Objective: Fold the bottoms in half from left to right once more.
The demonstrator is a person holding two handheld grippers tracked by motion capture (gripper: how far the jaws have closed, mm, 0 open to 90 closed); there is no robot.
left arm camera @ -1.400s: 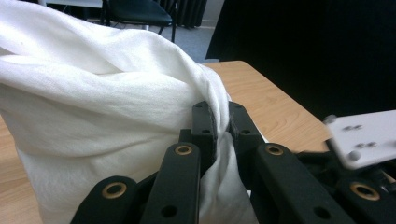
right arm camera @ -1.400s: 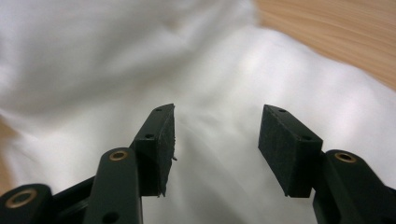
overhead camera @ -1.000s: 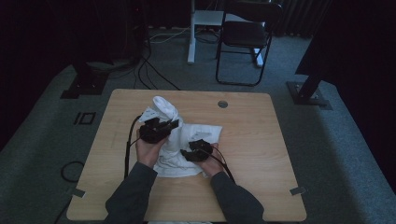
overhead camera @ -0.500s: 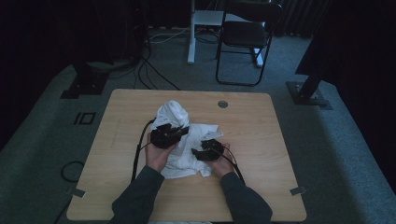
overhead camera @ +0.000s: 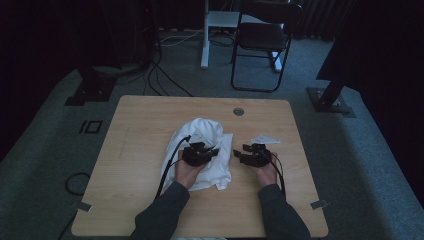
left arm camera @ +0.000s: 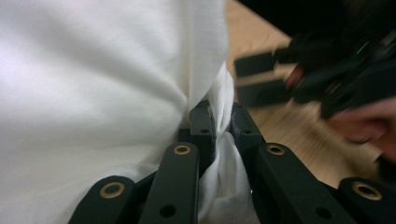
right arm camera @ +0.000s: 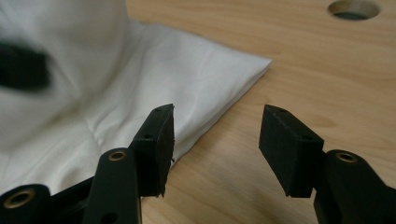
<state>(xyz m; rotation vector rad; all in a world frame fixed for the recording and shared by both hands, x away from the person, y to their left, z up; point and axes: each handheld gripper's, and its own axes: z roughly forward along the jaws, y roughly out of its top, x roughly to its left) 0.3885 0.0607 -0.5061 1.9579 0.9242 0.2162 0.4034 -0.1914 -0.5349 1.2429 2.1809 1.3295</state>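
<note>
Wooden table [overhead camera: 140,135] bears a rumpled white cloth [overhead camera: 202,142], pinched by left gripper [left arm camera: 219,123] fingers; right gripper [right arm camera: 215,144] fingers gape empty.

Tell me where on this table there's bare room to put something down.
The table is bare along its left side, beside the white cloth, and along the far edge around the round hole. The middle is crowded: cloth, left gripper, right gripper.

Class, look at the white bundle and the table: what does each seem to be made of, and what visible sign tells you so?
White bundle: most likely soft woven cloth, matte; it creases, folds and bunches where the left gripper pinches it.
Table: looks like light wood or wood laminate, smooth, low sheen; fine grain lines show in the right gripper view.
</note>
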